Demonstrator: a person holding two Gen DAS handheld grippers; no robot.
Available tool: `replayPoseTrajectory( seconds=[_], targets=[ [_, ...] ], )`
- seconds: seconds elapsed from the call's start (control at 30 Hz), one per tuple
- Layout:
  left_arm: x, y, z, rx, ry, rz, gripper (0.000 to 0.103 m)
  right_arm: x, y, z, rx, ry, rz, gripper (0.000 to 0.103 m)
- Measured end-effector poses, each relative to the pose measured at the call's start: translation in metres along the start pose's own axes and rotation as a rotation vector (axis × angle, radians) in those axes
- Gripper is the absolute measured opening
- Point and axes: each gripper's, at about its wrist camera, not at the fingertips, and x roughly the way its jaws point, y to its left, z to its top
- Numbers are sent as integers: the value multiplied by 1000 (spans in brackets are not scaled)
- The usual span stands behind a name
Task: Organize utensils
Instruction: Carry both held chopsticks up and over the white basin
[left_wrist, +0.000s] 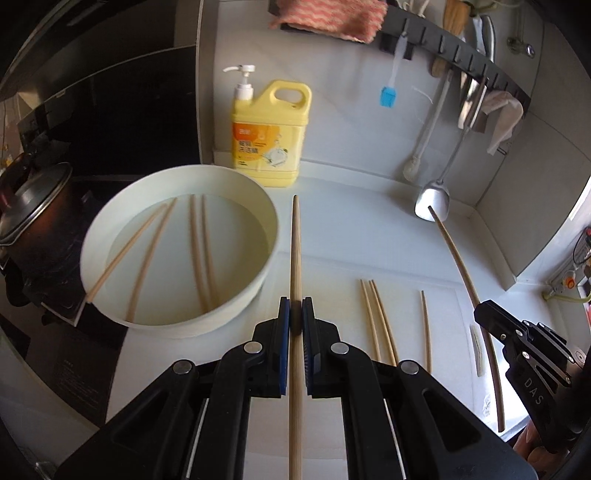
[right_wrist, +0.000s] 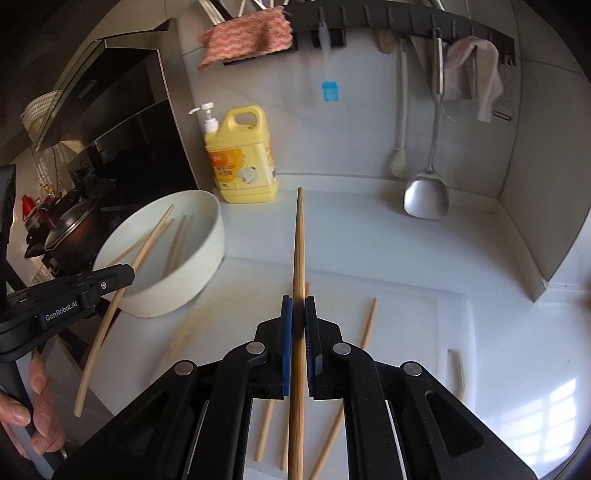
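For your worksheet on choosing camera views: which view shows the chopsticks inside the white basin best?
The left wrist view: it looks down into the white basin, showing four chopsticks lying in water. The right wrist view sees the basin side-on, its near wall hiding their lower ends.

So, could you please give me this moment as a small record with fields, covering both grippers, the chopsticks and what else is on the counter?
left gripper: shut on one chopstick, held above the counter
right gripper: shut on another chopstick
bowl: white, holds water and four chopsticks, one leaning on its rim
cutting board: white, four loose chopsticks lying on it
detergent bottle: yellow, pump top, upright behind the bowl
wall rack: spatula, brushes and cloths hanging
pot: lidded, left of the bowl
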Motion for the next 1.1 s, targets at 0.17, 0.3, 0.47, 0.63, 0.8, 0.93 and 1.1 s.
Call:
replayPoseTrajectory(
  seconds=[0.17, 0.3, 0.47, 0.63, 0.8, 0.93, 1.1],
  targets=[
    [-11, 59, 23, -53, -30, 27, 7, 19, 59, 34, -24, -8, 87, 6],
    [-6, 114, 47, -71, -41, 30, 7, 49, 106, 59, -15, -13, 113, 6],
    [25, 166, 65, -30, 5, 30, 7, 94, 159, 80, 8, 7, 130, 6],
    [63, 193, 73, -19, 72, 10, 7, 135, 187, 87, 44, 67, 148, 6],
    [94, 205, 74, -31, 127, -12, 7, 164, 195, 89, 56, 116, 149, 6],
    [114, 208, 73, -45, 154, -11, 7, 185, 196, 89, 46, 142, 158, 6],
    [135, 205, 74, -34, 190, 3, 7, 212, 197, 88, 48, 189, 172, 6]
  ],
)
